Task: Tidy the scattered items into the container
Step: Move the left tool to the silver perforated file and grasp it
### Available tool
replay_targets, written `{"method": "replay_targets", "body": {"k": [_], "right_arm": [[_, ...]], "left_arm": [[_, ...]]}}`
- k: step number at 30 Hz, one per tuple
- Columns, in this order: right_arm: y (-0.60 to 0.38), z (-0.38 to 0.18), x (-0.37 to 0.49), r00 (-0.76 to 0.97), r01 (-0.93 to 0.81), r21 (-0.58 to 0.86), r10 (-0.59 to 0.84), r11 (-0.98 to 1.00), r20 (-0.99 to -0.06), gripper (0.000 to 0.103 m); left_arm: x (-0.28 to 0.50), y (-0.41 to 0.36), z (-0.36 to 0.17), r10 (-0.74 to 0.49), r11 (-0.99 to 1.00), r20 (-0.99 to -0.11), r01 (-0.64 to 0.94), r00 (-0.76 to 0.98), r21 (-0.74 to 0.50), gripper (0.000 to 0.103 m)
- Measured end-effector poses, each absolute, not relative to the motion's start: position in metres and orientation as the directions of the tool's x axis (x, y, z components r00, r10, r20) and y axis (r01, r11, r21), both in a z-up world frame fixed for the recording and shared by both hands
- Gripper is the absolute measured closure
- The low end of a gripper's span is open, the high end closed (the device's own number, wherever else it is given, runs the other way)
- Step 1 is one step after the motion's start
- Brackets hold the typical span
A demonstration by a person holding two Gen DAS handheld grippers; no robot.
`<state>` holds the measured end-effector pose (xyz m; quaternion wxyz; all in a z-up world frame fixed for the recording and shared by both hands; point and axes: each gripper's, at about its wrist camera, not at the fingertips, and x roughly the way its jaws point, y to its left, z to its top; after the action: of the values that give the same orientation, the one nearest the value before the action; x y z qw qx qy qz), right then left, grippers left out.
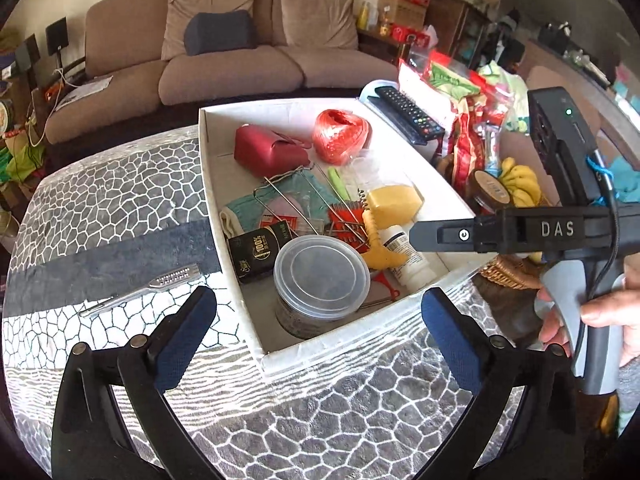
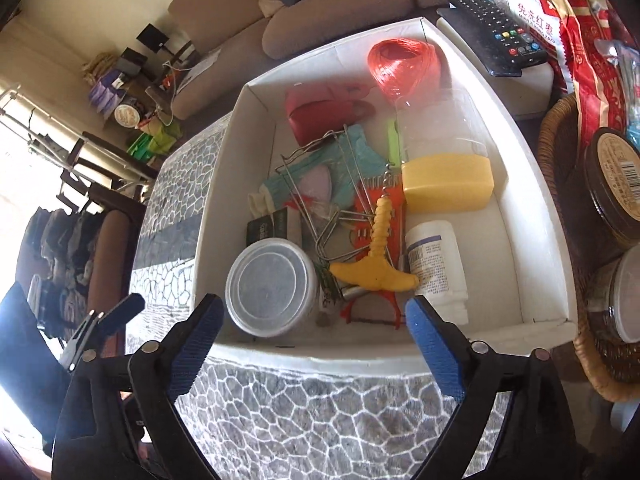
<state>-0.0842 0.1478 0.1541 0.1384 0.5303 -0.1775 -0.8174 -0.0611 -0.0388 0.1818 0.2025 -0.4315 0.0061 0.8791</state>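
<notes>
White box [image 1: 404, 306] sits on the patterned worktop [image 1: 120, 200], already crowded: red twine ball [image 1: 341, 136], lidded tub [image 1: 322, 276], yellow corkscrew [image 2: 376, 256]. Just left of the box lies the last stray, 1 slim metal peeler [image 1: 140, 294], flat on the cloth. It looks light, stiff and slick, so I'd pinch across the narrow handle rather than the toothed head. Left tool [image 1: 320, 320] and right tool [image 2: 314, 334] both gape wide, carrying nothing. Beyond the box, a remote [image 1: 408, 114] and snack bags [image 1: 464, 120] keep clear.

White box [image 2: 536, 216], orange twine [image 2: 402, 64], yellow corkscrew [image 2: 378, 256]
</notes>
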Motion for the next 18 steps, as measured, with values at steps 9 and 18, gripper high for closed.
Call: {"method": "replay_targets", "body": {"k": [9, 18], "right_arm": [[0.105, 0.182, -0.046, -0.423, 0.110, 0.340, -0.353, -0.934, -0.834, 0.000], [0.018, 0.199, -0.044, -0.406, 0.224, 0.435, -0.490, -0.872, -0.771, 0.000]], "left_arm": [[-0.033, -0.101, 0.207, 0.320, -0.939, -0.733, -0.303, -0.600, -0.162, 0.000], [-0.052, -0.230, 0.162, 0.167, -0.977, -0.777, -0.210, -0.607, -0.046, 0.000]]}}
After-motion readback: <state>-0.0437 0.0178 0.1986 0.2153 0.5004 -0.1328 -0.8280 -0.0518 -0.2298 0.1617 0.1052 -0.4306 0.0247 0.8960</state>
